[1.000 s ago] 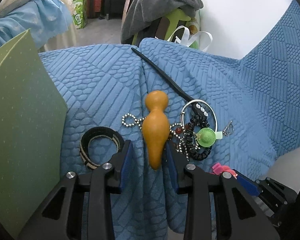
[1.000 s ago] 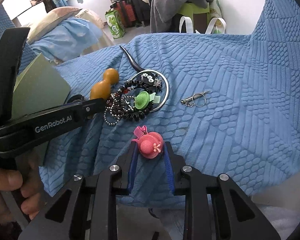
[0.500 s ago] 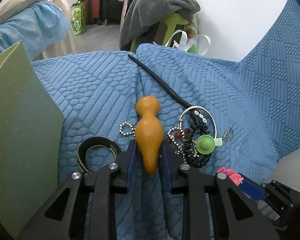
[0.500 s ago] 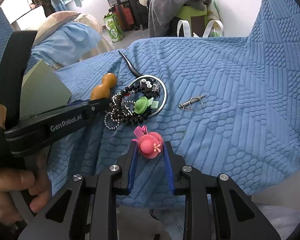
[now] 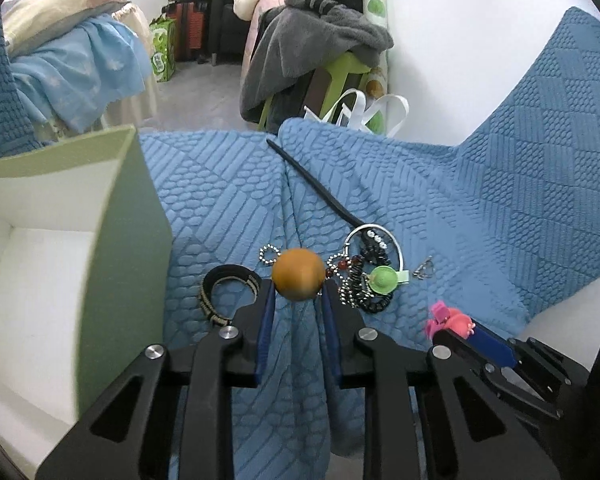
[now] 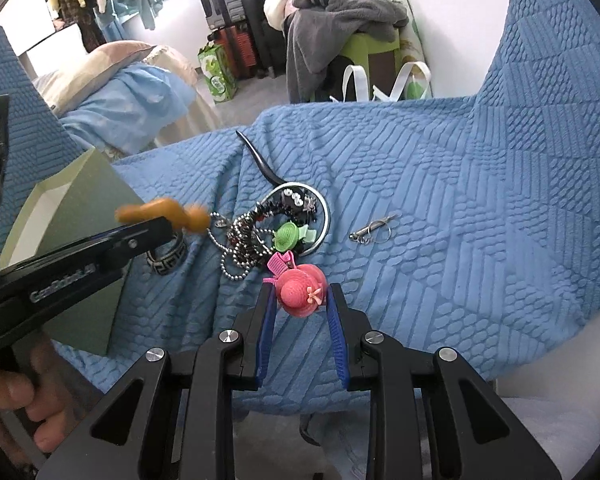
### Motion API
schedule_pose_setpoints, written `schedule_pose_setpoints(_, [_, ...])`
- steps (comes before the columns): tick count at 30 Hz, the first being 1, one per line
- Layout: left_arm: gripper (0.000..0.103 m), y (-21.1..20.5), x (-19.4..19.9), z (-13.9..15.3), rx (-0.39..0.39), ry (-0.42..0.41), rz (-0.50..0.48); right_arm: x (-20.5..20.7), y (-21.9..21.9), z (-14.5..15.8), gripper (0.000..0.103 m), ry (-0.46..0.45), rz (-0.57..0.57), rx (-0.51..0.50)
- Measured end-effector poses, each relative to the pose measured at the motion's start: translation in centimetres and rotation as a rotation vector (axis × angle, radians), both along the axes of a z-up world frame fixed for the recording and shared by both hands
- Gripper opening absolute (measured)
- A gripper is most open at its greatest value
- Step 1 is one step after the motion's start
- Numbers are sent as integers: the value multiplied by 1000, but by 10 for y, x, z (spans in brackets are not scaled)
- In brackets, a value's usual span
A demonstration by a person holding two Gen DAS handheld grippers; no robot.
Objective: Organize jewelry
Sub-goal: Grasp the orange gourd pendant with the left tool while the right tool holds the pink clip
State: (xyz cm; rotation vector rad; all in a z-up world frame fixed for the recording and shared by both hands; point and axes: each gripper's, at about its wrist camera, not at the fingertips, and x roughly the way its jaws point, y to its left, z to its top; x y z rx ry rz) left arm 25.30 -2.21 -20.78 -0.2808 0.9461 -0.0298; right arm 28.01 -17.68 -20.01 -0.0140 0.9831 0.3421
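My left gripper [image 5: 298, 300] is shut on an orange gourd pendant [image 5: 298, 274], lifted off the blue cloth; it shows in the right wrist view [image 6: 168, 216] too. My right gripper [image 6: 300, 304] is shut on a pink hat hair clip [image 6: 300, 290], also seen in the left wrist view [image 5: 448, 318]. A pile of jewelry lies on the cloth: a silver bangle [image 6: 324, 216], black beads, a ball chain [image 6: 230, 268] and a green hat clip [image 6: 286, 234]. A black woven bracelet [image 5: 224, 286] lies left of the pile.
An open green box with a white inside [image 5: 40, 264] stands at the left. A black hair stick [image 5: 320, 188] lies behind the pile. A small metal key ring [image 6: 374, 230] lies to the right. The blue cloth [image 6: 460, 200] drops off at the front edge.
My left gripper closed on the gourd pendant and lifted it off the cloth, tipping it end-on to the camera. The green box's inside came into view. The right gripper kept hold of the pink clip.
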Motion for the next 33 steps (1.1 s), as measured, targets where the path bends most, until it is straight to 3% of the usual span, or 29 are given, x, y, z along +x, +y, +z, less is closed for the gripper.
schedule_pose_setpoints(1, [18,1,-3,3,-2,-3,1,-1,0,2,23,-4,-3,1])
schedule_pose_setpoints(2, [0,1,-5,5,-9,-3,-2,-2,0,4,23,-6,-5,3])
schedule_pose_setpoints(8, [0,6,-15,7,-41,1,-2,-10,2,16,23,-21,-19,10])
schedule_pose_setpoints(14, [0,10,-16,-1,-91,17,-21,-9,3,4,23,19,-46,5])
schedule_pose_setpoints(16, [7,8,-11,-1,-96,21,-29,-8,3,2,23,19,-48,-1])
schedule_pose_setpoints(18, [41,4,-3,-2,-89,32,-30,-6,0,0,23,22,-51,1])
schedule_pose_setpoints(19, [44,3,-1,-2,-86,20,-25,-5,-1,-1,23,23,-53,4])
schedule_pose_setpoints(33, [43,-7,37,-33,-49,41,-22,6,-12,-5,23,35,-48,52])
